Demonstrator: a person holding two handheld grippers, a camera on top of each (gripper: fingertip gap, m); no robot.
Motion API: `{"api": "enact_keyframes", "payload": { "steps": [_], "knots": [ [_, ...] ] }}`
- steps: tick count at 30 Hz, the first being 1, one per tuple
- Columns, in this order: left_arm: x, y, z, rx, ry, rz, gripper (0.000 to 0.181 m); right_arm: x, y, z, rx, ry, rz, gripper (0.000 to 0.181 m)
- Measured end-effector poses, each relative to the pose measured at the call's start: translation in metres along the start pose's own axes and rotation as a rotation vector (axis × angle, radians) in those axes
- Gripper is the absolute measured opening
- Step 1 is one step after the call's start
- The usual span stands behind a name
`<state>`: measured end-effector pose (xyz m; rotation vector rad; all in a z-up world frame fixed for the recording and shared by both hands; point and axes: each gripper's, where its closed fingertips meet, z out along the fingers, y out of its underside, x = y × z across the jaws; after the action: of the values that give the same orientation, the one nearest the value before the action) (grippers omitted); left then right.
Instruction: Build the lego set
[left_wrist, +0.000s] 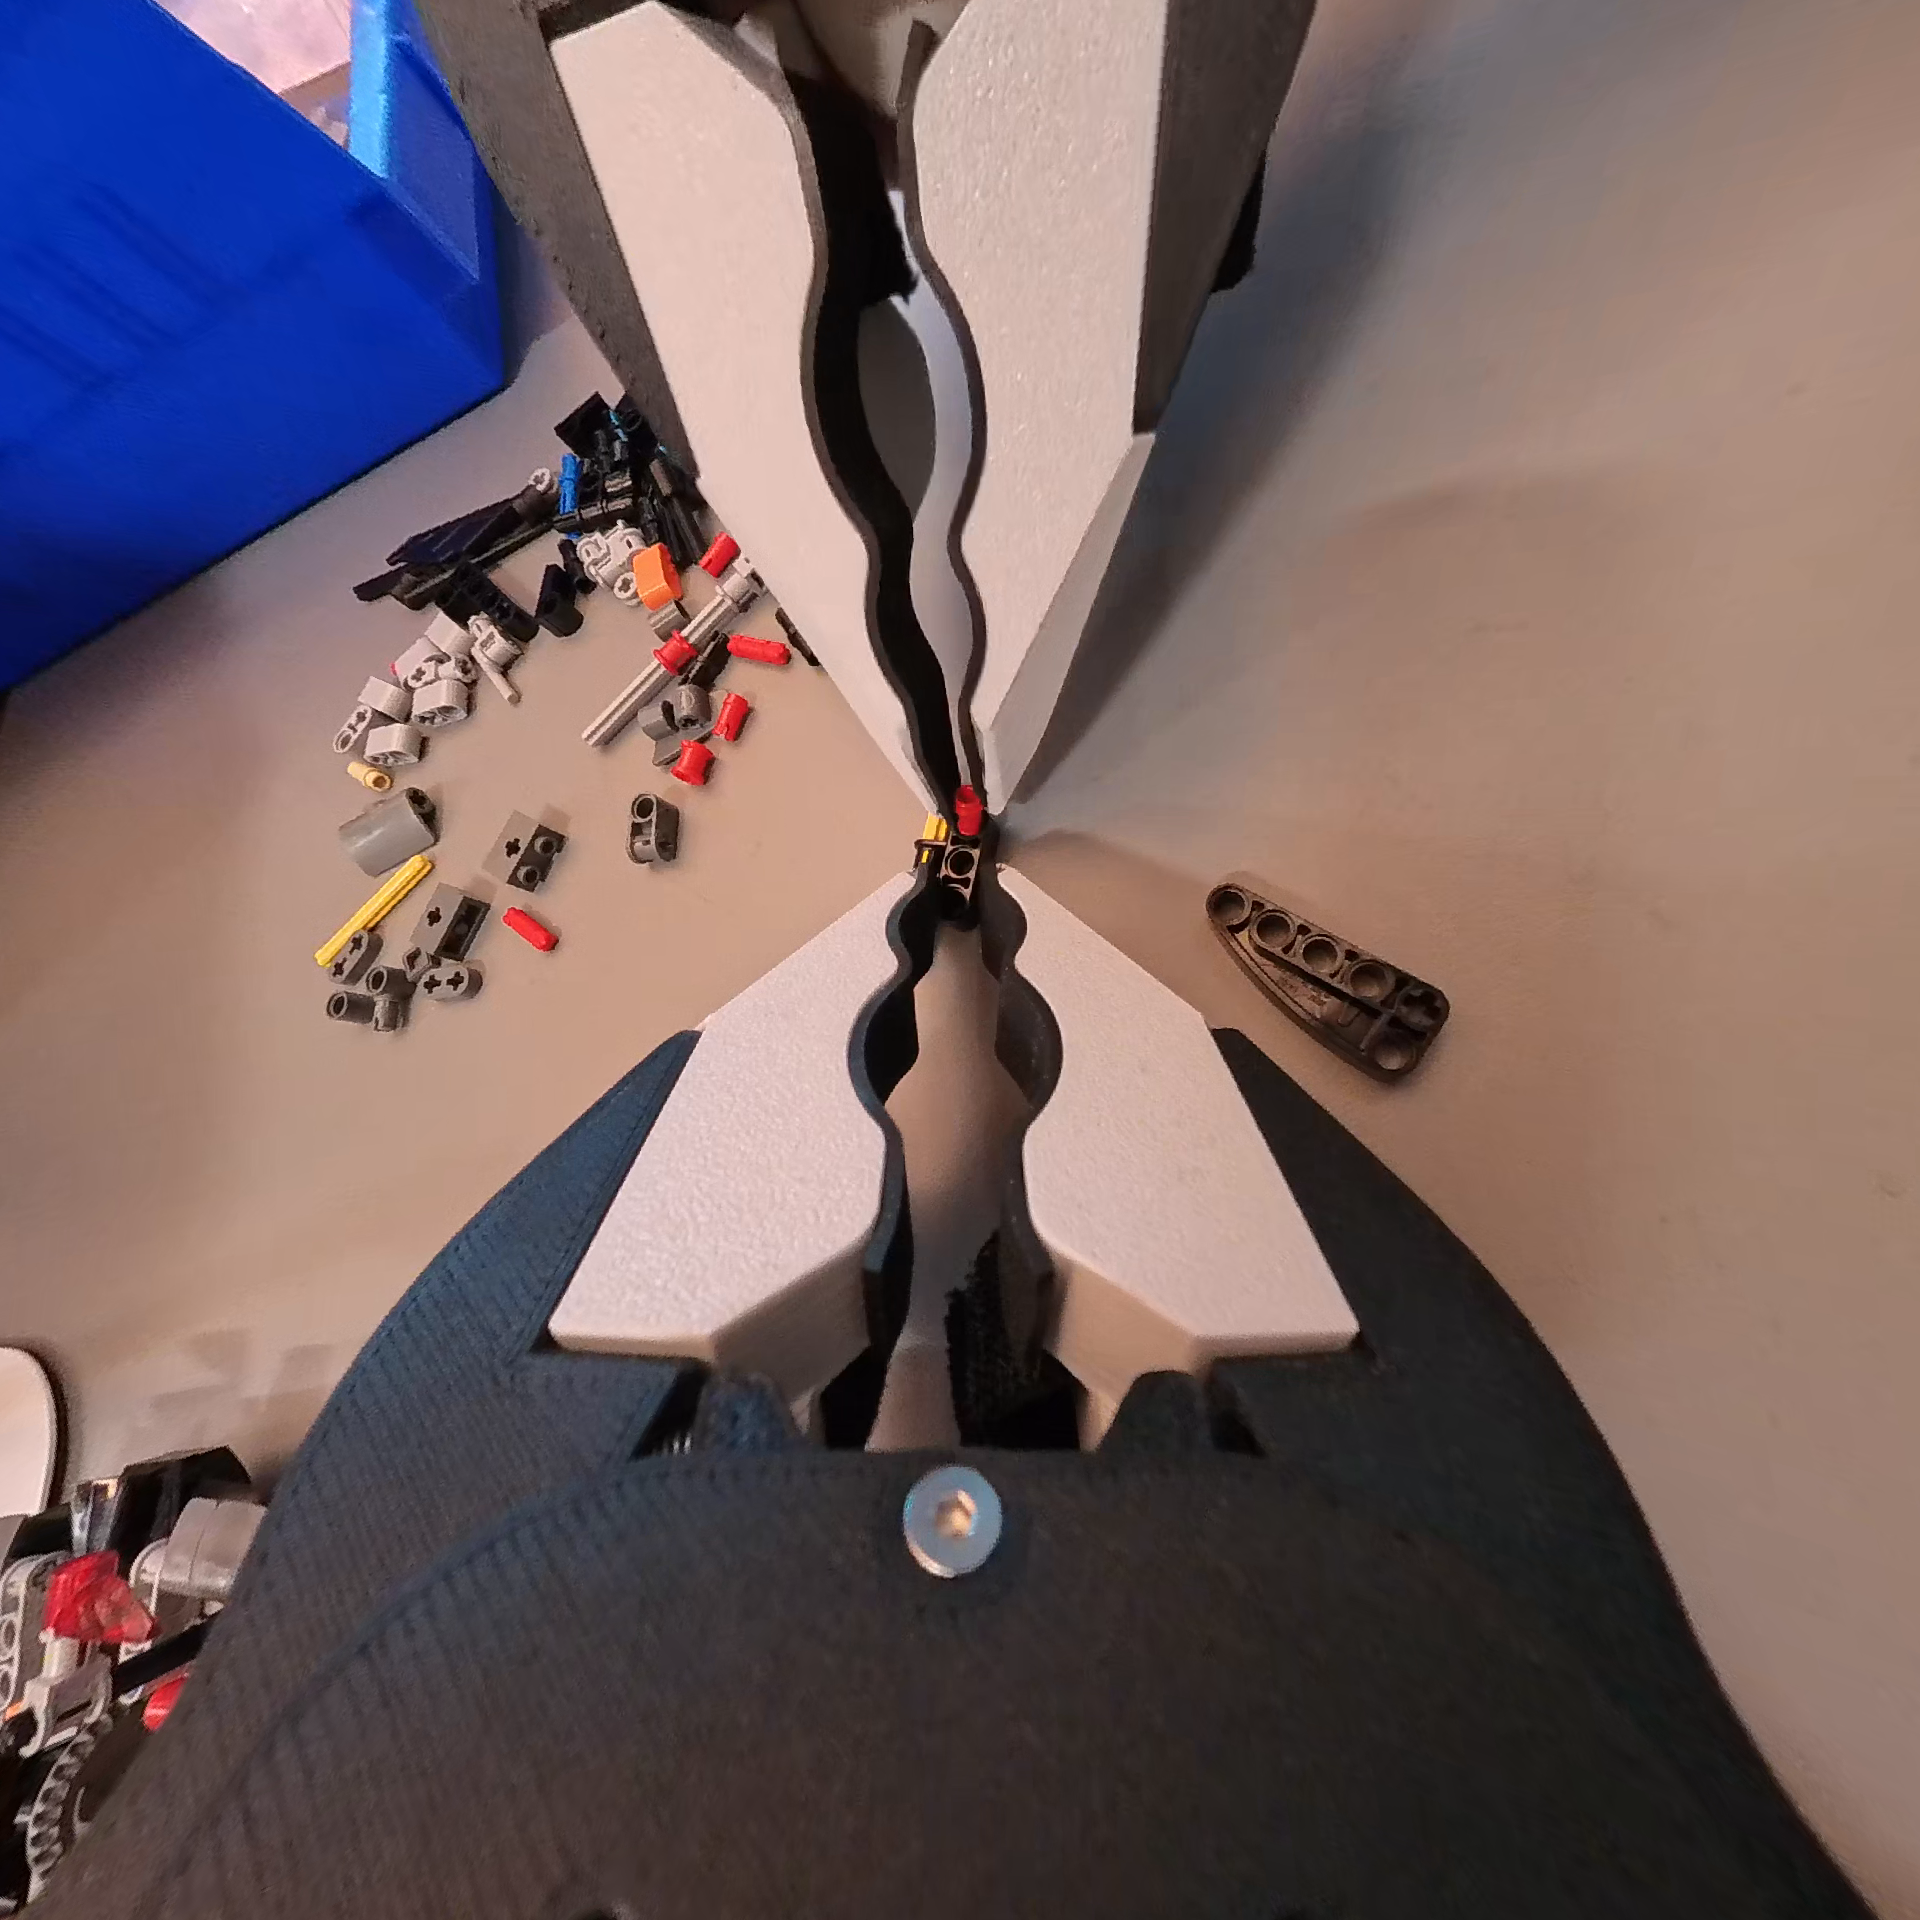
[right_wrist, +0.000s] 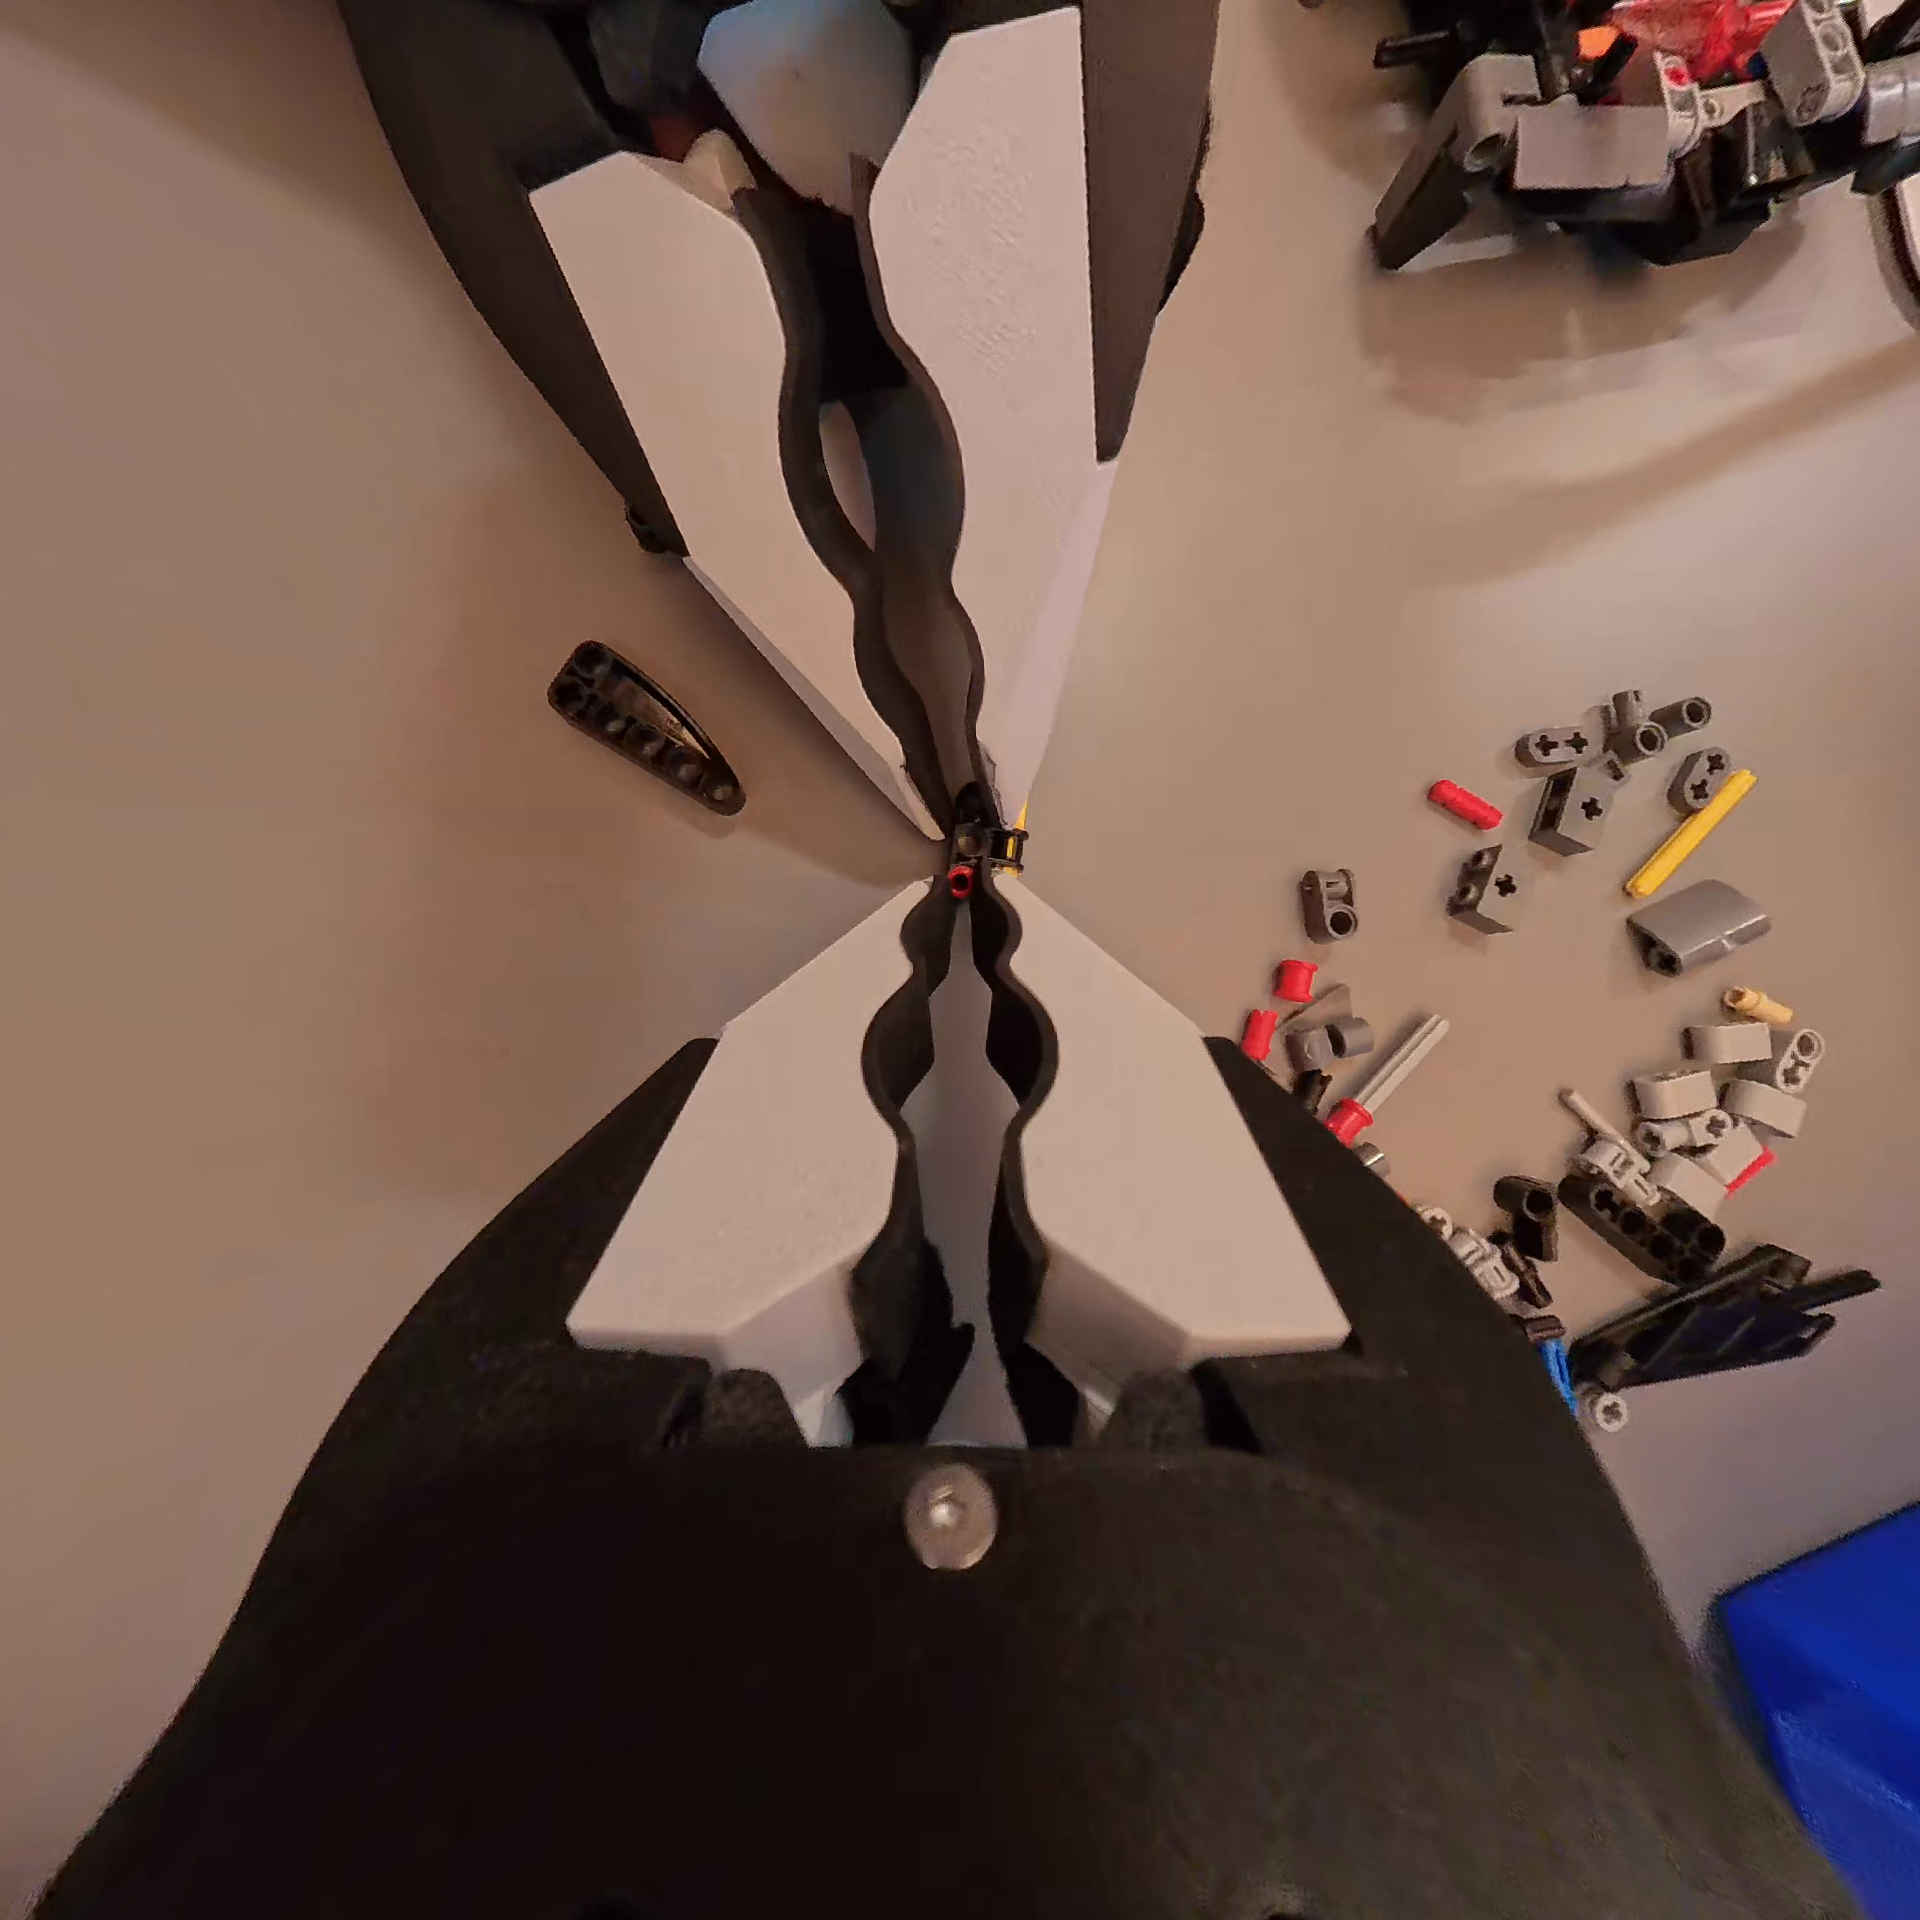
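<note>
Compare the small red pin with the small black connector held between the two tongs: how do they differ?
The small red pin is red and cylindrical; the small black connector is black, blocky and pierced with holes. The right tongs are shut on the pin, while the left tongs are shut on the connector. A yellow bit pokes out beside the connector only. Both are tiny plastic pieces, pinched at fingertips, meeting above the table.

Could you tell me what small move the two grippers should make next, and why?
Probably press the right gripper gently toward the left gripper, seating the red pin in the black connector. Both pieces are clamped tip to tip, and much of the pin still shows.
</note>
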<state>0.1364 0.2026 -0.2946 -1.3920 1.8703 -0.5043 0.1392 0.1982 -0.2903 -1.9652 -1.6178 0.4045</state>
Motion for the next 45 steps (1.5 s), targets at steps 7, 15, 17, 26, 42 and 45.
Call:
{"api": "enact_keyframes", "payload": {
  "steps": [7, 15, 17, 26, 42, 45],
  "knots": [
    [0.000, 0.000, 0.000, 0.000, -0.001, 0.001, 0.007, 0.000, -0.001, 0.002, -0.054, -0.016, 0.004, 0.002],
    [0.000, 0.000, 0.000, 0.000, -0.001, 0.002, 0.007, 0.000, 0.000, 0.002, 0.052, -0.089, 0.103, 0.002],
    [0.000, 0.000, 0.000, 0.000, 0.000, 0.001, 0.007, 0.000, 0.001, 0.002, 0.058, -0.097, 0.110, 0.002],
    [0.000, 0.000, 0.000, -0.002, 0.001, -0.004, 0.007, 0.000, 0.001, 0.003, -0.078, -0.133, 0.095, 0.002],
    [0.000, 0.000, 0.000, -0.001, -0.003, -0.002, 0.006, 0.009, -0.006, -0.004, 0.108, -0.135, 0.372, 0.009],
    [0.000, 0.000, 0.000, -0.001, -0.003, -0.003, 0.007, 0.010, 0.000, -0.002, 0.082, -0.131, 0.370, 0.001]
  ]
}}
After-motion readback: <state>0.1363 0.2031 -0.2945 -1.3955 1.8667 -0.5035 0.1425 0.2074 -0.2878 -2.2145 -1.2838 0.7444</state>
